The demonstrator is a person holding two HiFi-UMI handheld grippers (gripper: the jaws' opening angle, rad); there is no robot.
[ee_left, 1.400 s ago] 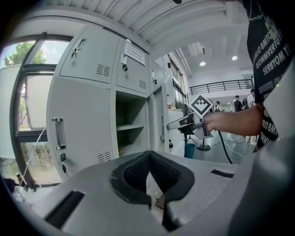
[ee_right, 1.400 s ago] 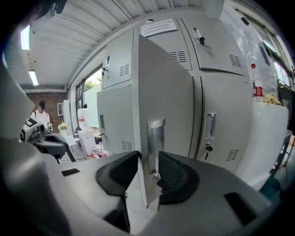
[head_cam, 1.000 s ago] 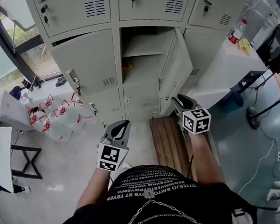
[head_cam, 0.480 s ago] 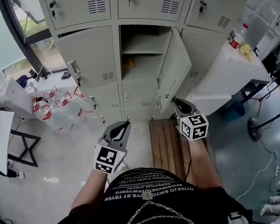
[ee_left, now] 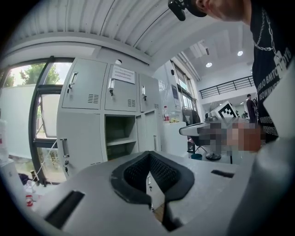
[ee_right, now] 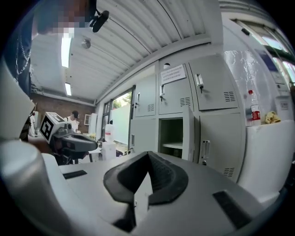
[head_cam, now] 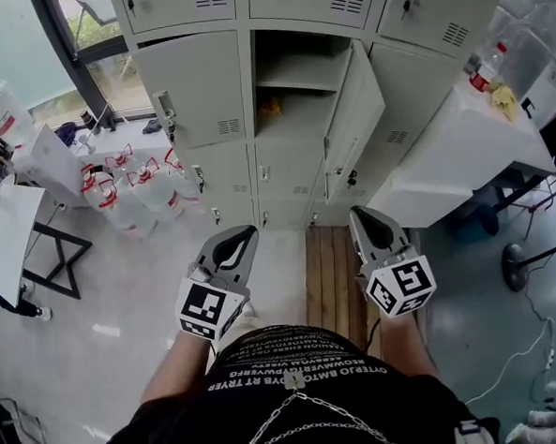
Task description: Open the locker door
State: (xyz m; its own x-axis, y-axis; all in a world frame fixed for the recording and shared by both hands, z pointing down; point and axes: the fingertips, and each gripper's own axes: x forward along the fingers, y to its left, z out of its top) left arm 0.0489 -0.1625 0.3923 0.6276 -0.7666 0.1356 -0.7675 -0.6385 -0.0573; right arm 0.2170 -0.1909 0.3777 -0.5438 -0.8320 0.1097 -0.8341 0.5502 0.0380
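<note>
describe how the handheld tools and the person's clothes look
The left tool and right tool are grey tapering shells with black ribbed pads, each carrying a white cube with black square markers. The wearer has a black white-lettered t-shirt and metal chain.

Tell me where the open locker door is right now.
Head view, top centre: the open locker door stands swung out from the right edge of the open compartment, with the white table just to its right.
</note>
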